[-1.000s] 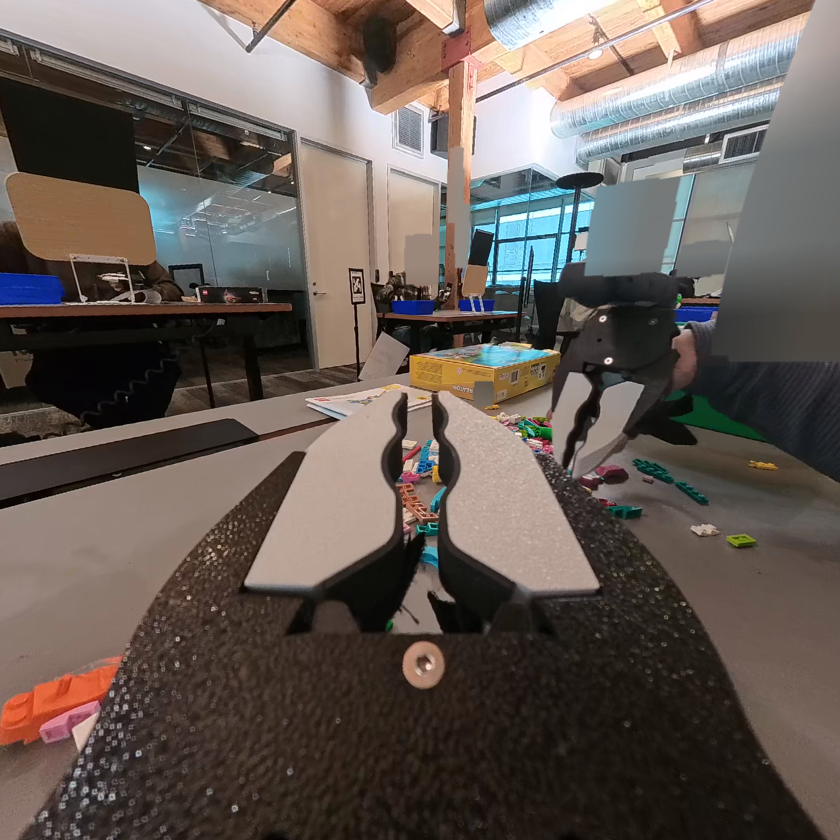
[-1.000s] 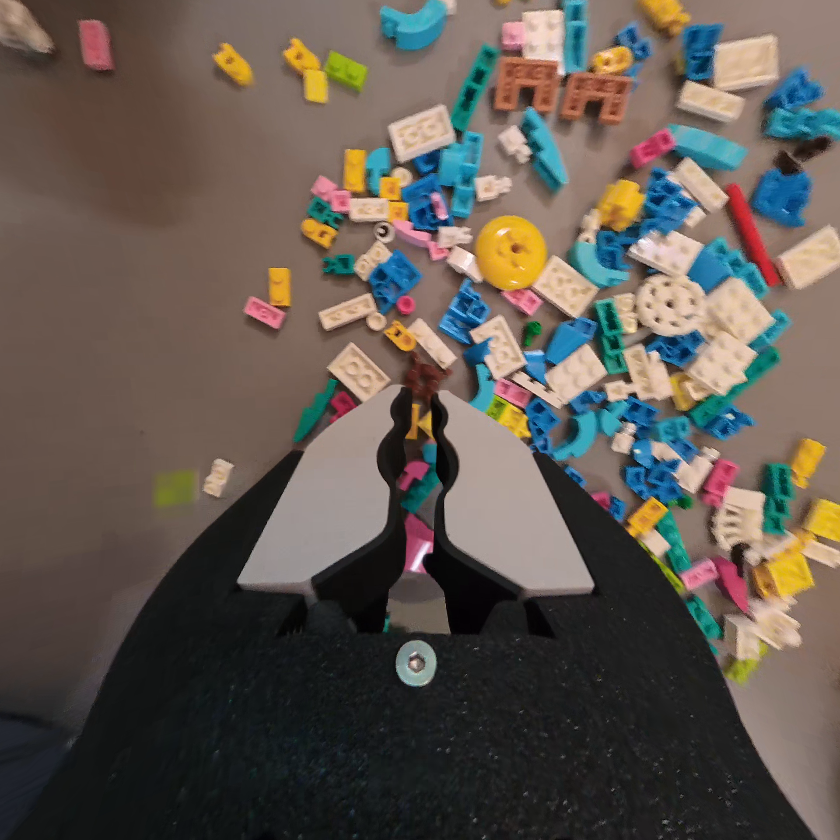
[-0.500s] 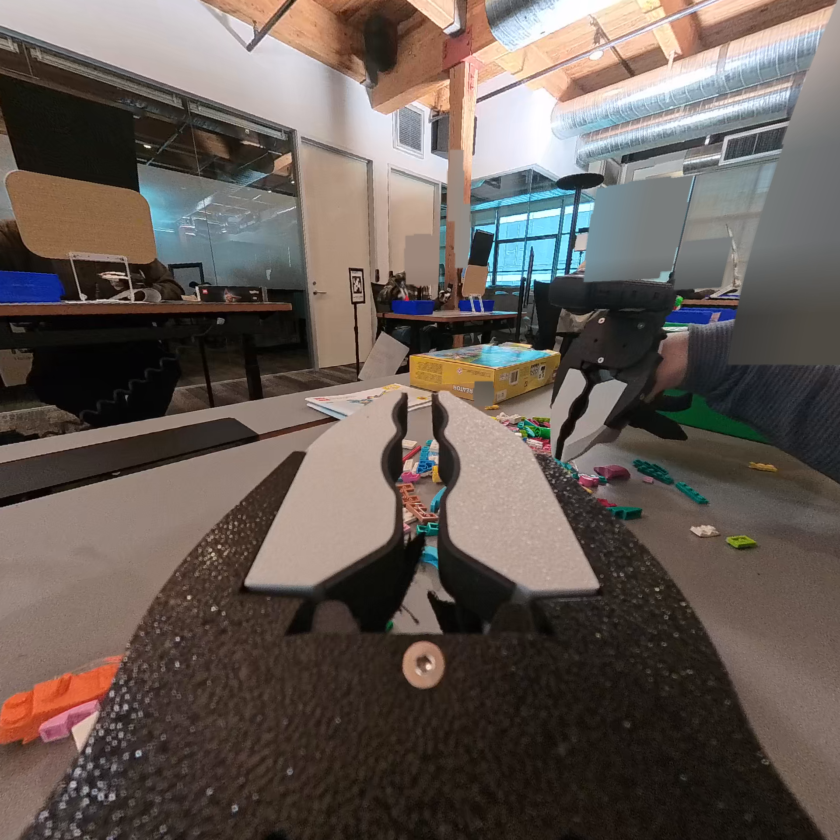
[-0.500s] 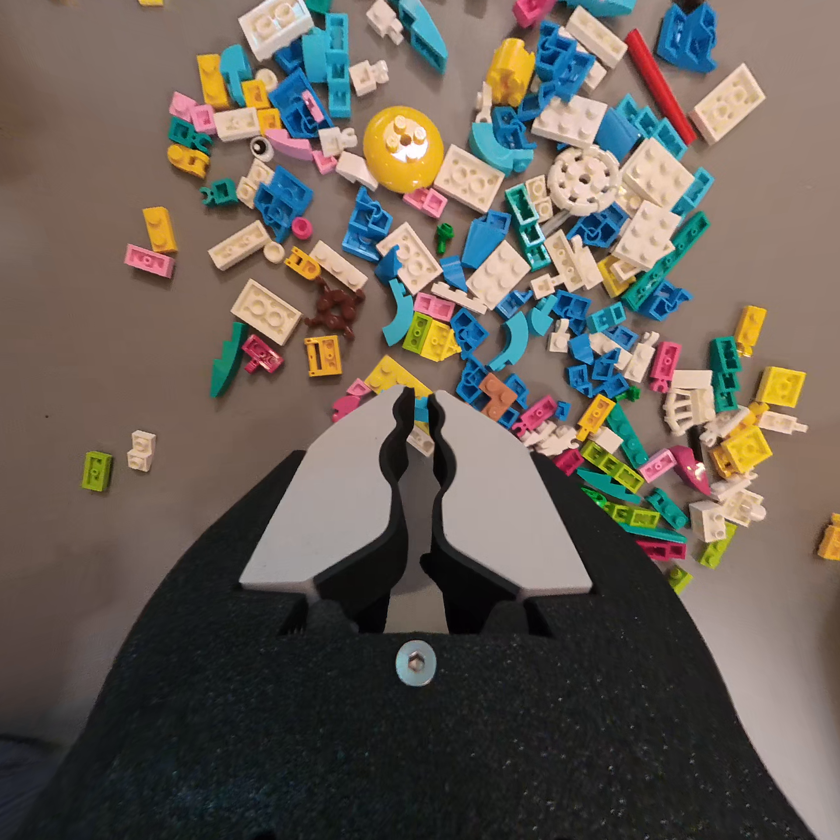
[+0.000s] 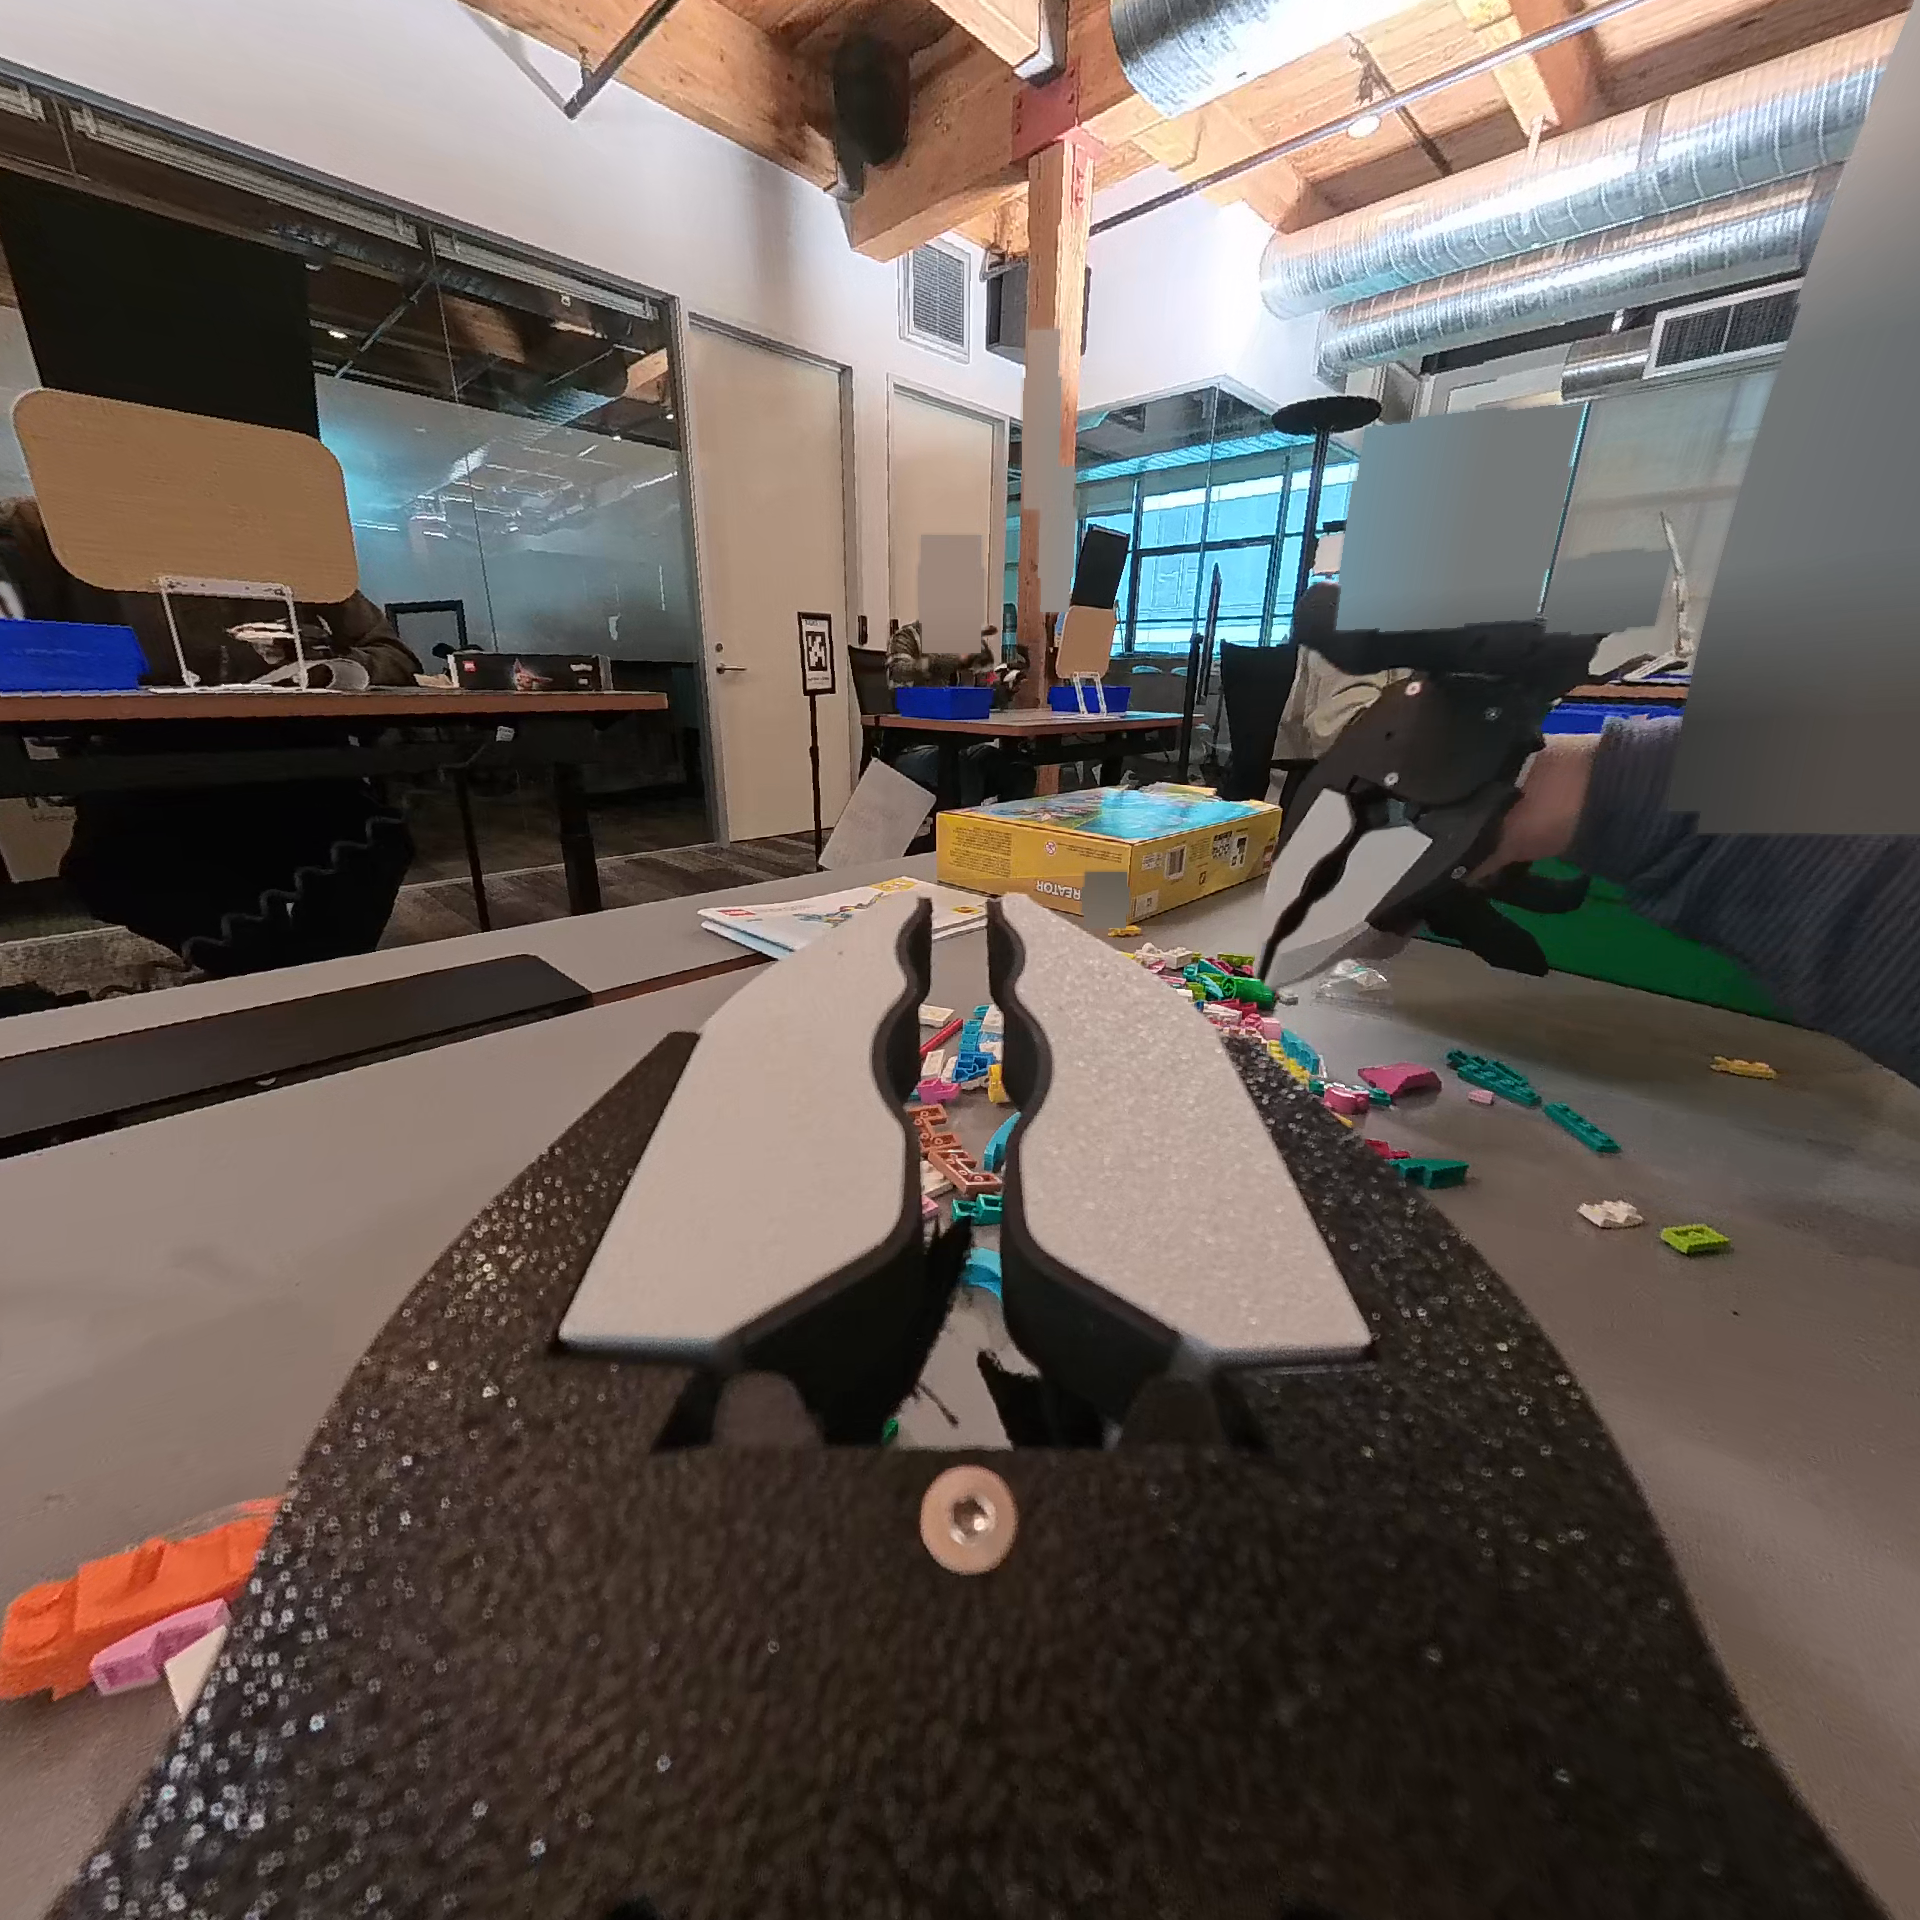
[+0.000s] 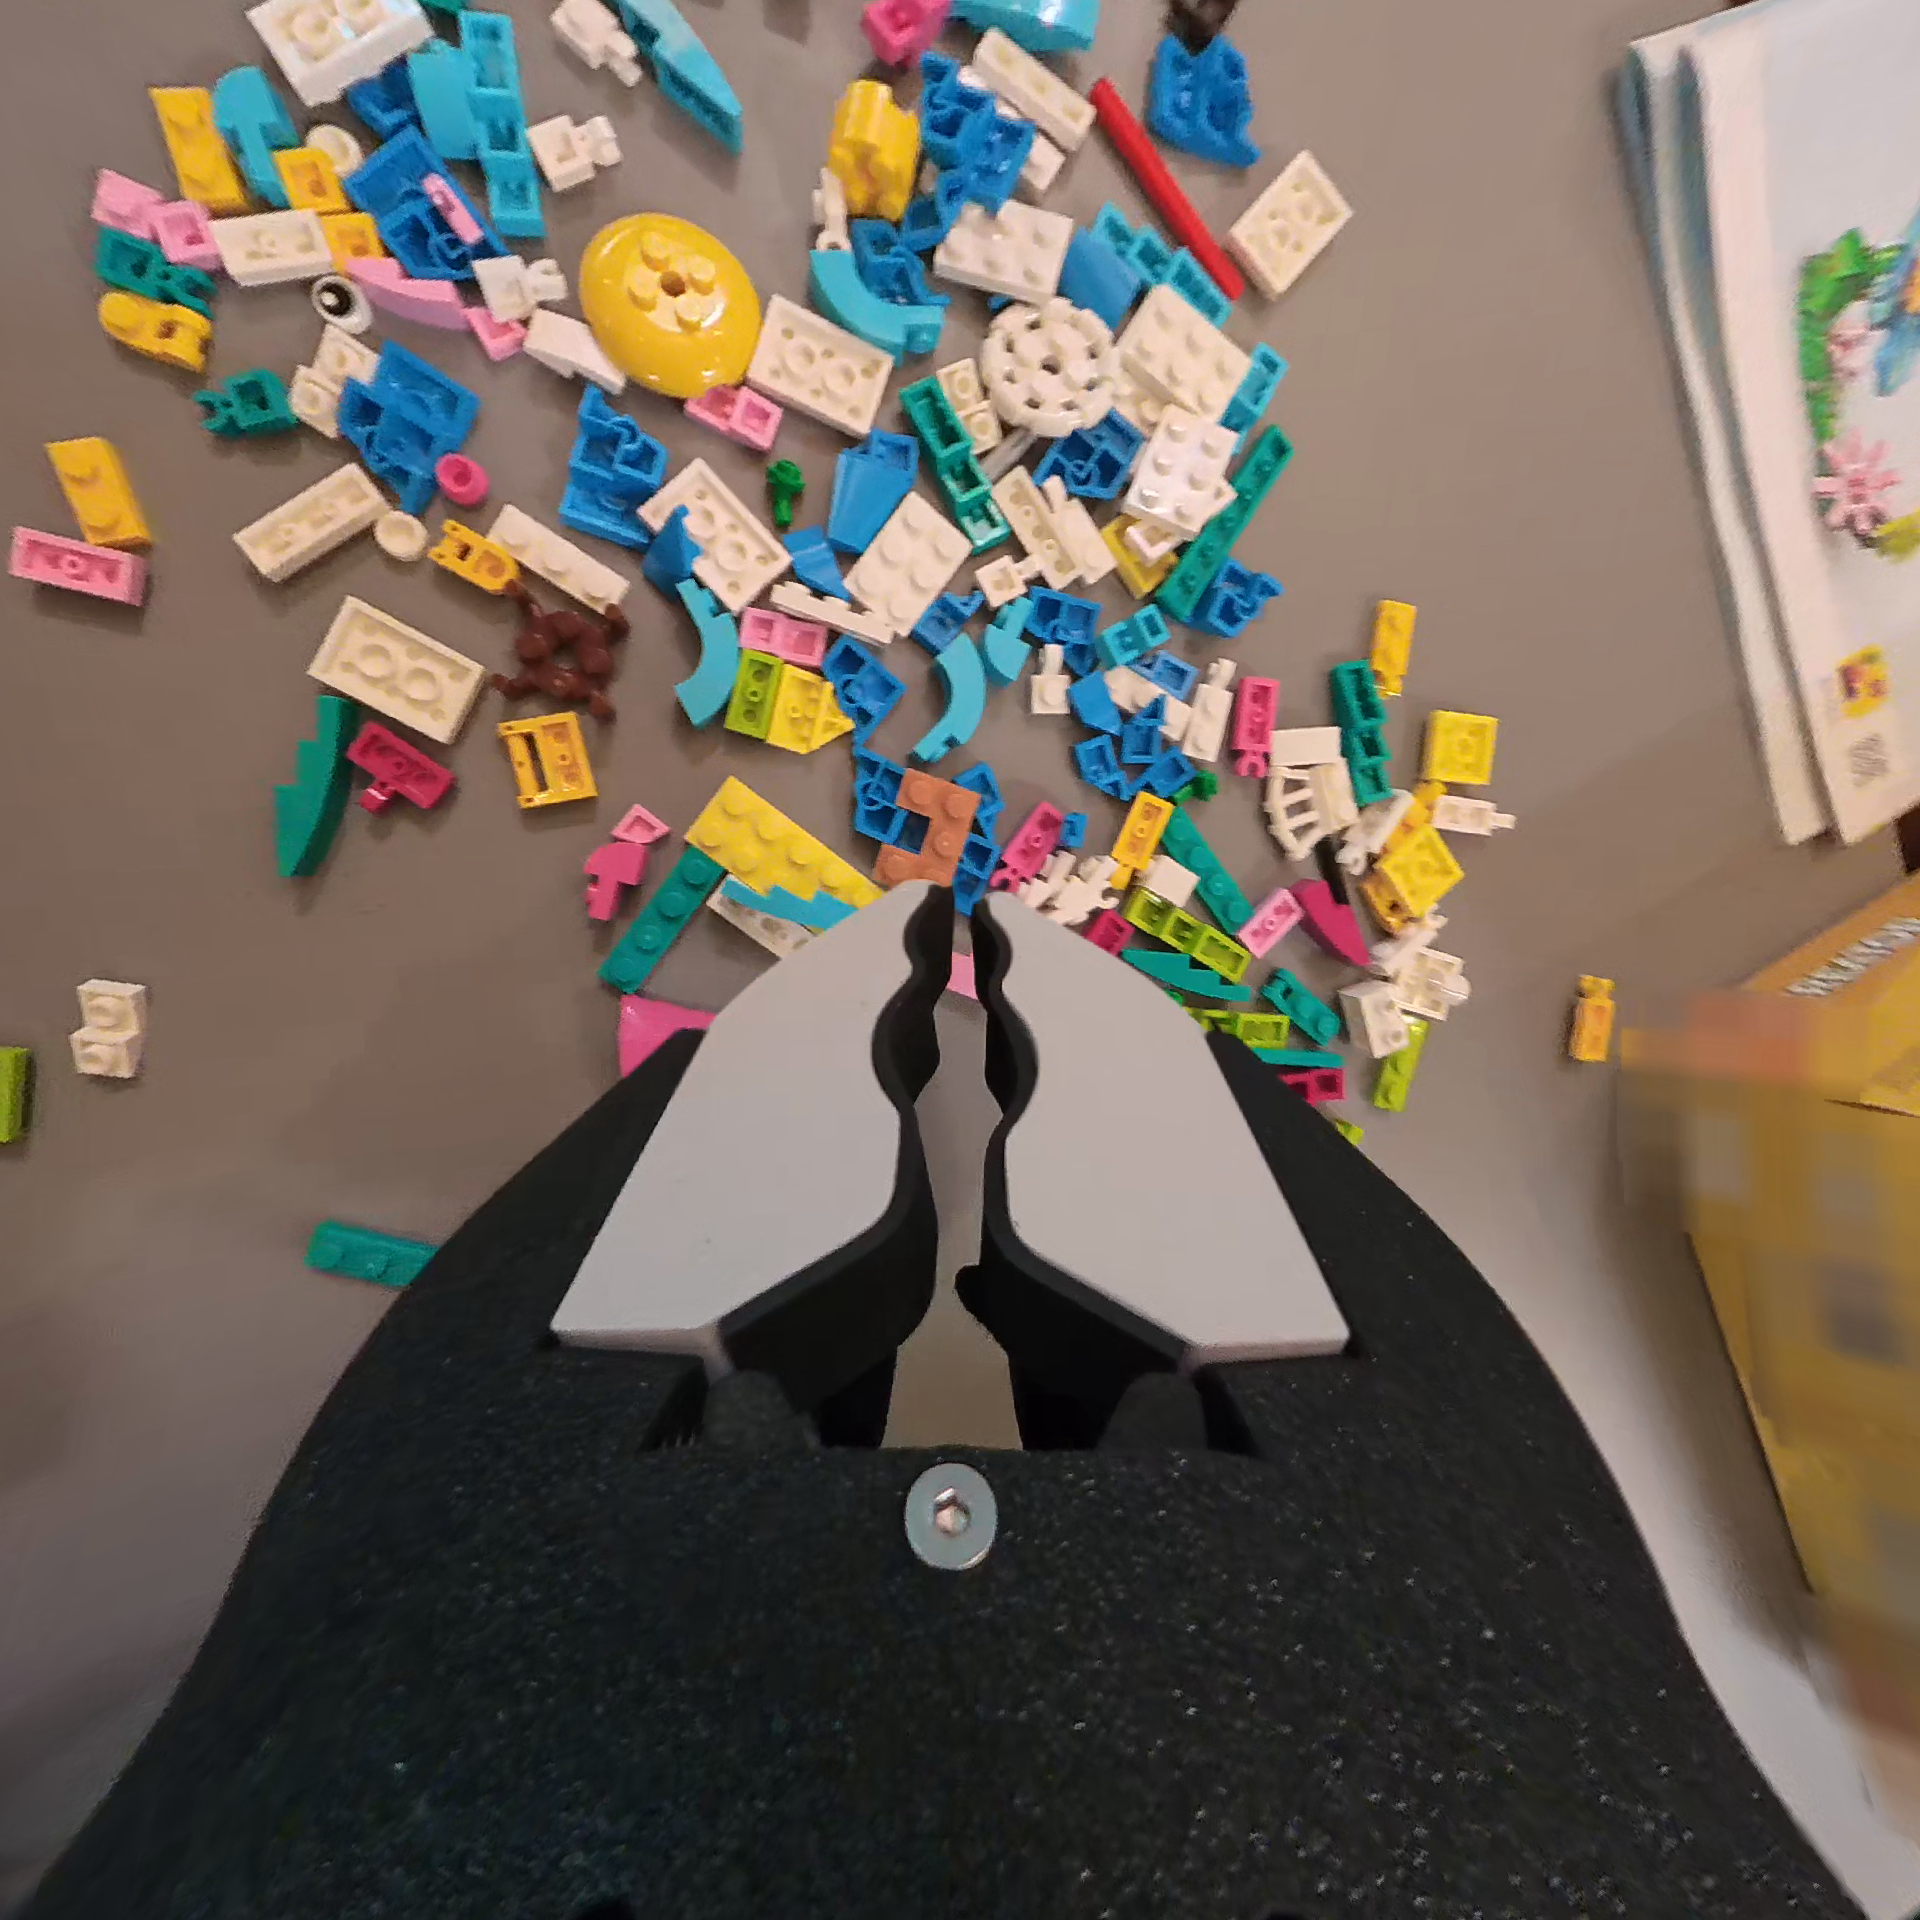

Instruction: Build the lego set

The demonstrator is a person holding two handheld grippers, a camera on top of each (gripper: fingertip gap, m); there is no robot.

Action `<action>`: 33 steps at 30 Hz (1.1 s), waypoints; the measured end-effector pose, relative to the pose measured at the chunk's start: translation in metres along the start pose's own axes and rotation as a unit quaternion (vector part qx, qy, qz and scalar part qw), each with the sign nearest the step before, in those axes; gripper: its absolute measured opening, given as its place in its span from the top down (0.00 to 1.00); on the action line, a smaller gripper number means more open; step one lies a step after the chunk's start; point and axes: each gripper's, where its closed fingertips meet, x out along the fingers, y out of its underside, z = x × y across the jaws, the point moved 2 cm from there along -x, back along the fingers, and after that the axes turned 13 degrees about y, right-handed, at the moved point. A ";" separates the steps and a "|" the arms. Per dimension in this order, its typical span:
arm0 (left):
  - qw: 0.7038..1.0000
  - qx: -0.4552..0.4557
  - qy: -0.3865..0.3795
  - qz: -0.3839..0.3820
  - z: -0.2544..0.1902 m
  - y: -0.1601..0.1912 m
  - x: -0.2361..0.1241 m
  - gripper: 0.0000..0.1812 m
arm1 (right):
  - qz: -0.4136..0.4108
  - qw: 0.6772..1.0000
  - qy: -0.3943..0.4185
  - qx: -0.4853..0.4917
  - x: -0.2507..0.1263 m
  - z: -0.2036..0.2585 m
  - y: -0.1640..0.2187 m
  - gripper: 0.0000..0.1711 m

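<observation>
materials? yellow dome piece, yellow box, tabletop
Yellow dome piece: glossy moulded plastic; highlights on its curve. Yellow box: printed cardboard, likely; flat panels, sharp folded edges. Tabletop: matte grey, probably laminate; no glare or grain.

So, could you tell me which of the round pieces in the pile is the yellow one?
It is the large domed yellow dish near the pile's upper left, studs at its centre. The other big round piece, the white disc to its right, is flat and ringed with holes.

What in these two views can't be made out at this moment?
- Right wrist view: bricks under the right tool, hidden by its fingers and black body.
- Right wrist view: yellow box, blurred and cut by the edge.
- Left wrist view: orange piece, partly behind the left tool.
</observation>
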 end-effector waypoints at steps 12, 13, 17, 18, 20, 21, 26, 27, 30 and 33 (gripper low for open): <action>1.000 0.000 0.000 0.000 0.000 0.000 0.000 0.95 | -0.005 1.000 0.023 0.000 -0.002 -0.008 0.002 0.99; 1.000 0.000 0.000 0.000 0.000 0.000 0.000 0.95 | -0.005 1.000 0.024 0.001 -0.002 -0.008 0.003 0.99; 1.000 0.002 0.001 0.002 -0.001 0.000 0.000 0.95 | -0.008 1.000 0.026 0.001 -0.003 -0.009 0.002 0.99; 1.000 0.003 0.003 0.003 -0.002 0.000 0.001 0.95 | -0.010 1.000 0.027 0.001 -0.004 -0.009 0.001 0.99; 1.000 0.013 0.009 0.010 -0.005 0.001 0.002 0.94 | -0.018 1.000 0.026 0.001 -0.006 -0.009 -0.001 0.98; 1.000 0.021 0.014 0.015 -0.008 0.002 0.004 0.94 | -0.022 0.999 0.024 0.000 -0.008 -0.008 -0.003 0.98; 0.994 0.087 0.046 0.047 -0.028 0.006 0.011 0.93 | -0.055 0.998 0.002 -0.006 -0.016 0.000 -0.015 0.91; 0.992 0.103 0.052 0.053 -0.032 0.006 0.012 0.93 | -0.062 0.998 -0.001 -0.008 -0.018 0.001 -0.018 0.90; 0.984 0.150 0.069 0.068 -0.044 0.009 0.015 0.92 | -0.076 0.997 -0.009 -0.018 -0.021 0.007 -0.024 0.89; 0.976 0.186 0.085 0.078 -0.055 0.011 0.017 0.92 | -0.077 0.997 -0.011 -0.029 -0.022 0.011 -0.028 0.88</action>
